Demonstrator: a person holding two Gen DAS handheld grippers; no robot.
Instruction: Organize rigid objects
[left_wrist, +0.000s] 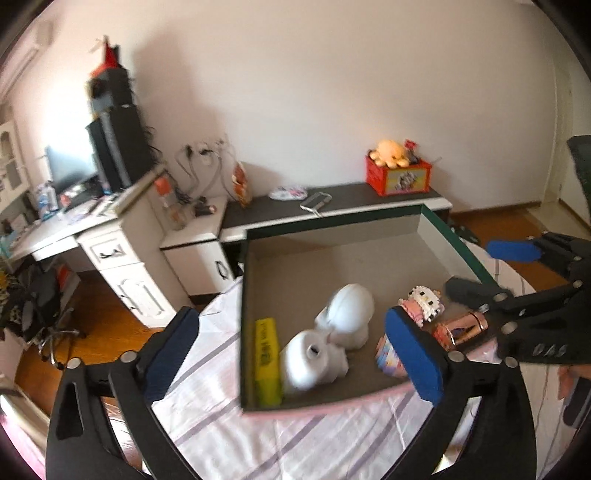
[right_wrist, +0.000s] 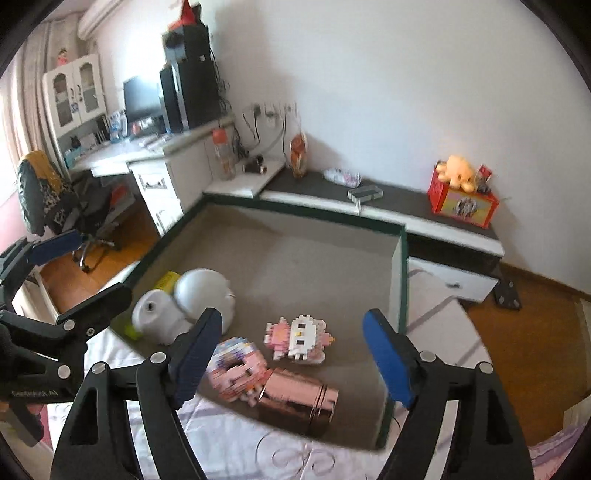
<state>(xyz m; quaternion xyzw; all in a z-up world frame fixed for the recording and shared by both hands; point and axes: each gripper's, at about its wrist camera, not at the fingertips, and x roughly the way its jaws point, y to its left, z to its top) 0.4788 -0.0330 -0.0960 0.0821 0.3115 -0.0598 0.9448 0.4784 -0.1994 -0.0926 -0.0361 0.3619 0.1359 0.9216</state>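
Rigid toys are gathered in a shallow green-edged box (right_wrist: 402, 236) on a bed, with both grippers held open above its near edge.

Along the box's left wall a yellow block (left_wrist: 266, 362) is laid, and two white figures (left_wrist: 332, 332) are set just beside it, touching each other. To their right, a pink-and-white brick figure (right_wrist: 301, 338), a second pink brick figure (right_wrist: 238, 371) and a rose-coloured metallic cylinder (right_wrist: 297, 400) lying on its side are grouped near the front edge, the cylinder touching the second figure. The left gripper (left_wrist: 295, 349) is seen with its jaws spread wide and nothing pressed between its pads; the right gripper (right_wrist: 290, 363) is likewise parted, nothing being gripped. The box is rested on a striped bedsheet (left_wrist: 221, 424). Beyond it, a low dark-topped cabinet (right_wrist: 406, 206) carries a red box holding an orange plush toy (right_wrist: 458, 171).
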